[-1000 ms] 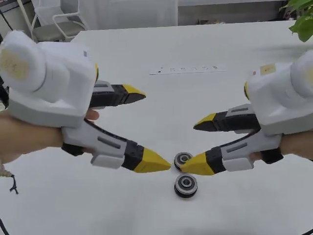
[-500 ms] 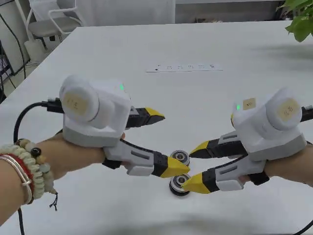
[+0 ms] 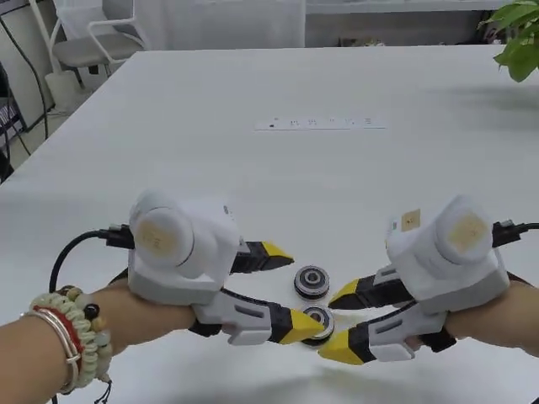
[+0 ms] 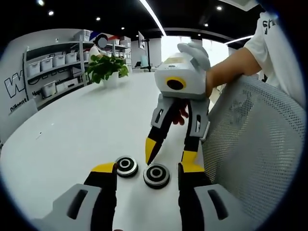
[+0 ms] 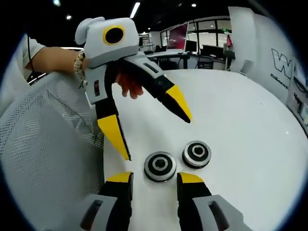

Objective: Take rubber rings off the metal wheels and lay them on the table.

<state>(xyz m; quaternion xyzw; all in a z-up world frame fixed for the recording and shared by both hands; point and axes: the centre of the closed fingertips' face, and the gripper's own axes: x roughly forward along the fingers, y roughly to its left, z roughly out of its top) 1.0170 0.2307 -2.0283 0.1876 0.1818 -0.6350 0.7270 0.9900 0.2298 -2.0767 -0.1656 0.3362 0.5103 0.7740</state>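
Rubber rings (image 5: 147, 167) are on both metal wheels, none off yet. The nearer wheel (image 3: 322, 318) and the farther wheel (image 3: 312, 282) lie close together on the white desk (image 3: 253, 168), lower centre of frame. My left tool (image 3: 305, 286) and right tool (image 3: 328, 328) gape wide and empty around the nearer wheel. A second ago their tips met at the farther wheel.

Left gripper (image 3: 294, 289) and right gripper (image 3: 333, 326), held low in the left hand (image 3: 139, 313) and right hand (image 3: 497, 316), point inward toward each other, both sets of fingers (image 3: 296, 326) spread apart, lower tips nearly meeting, forearms entering from either side.
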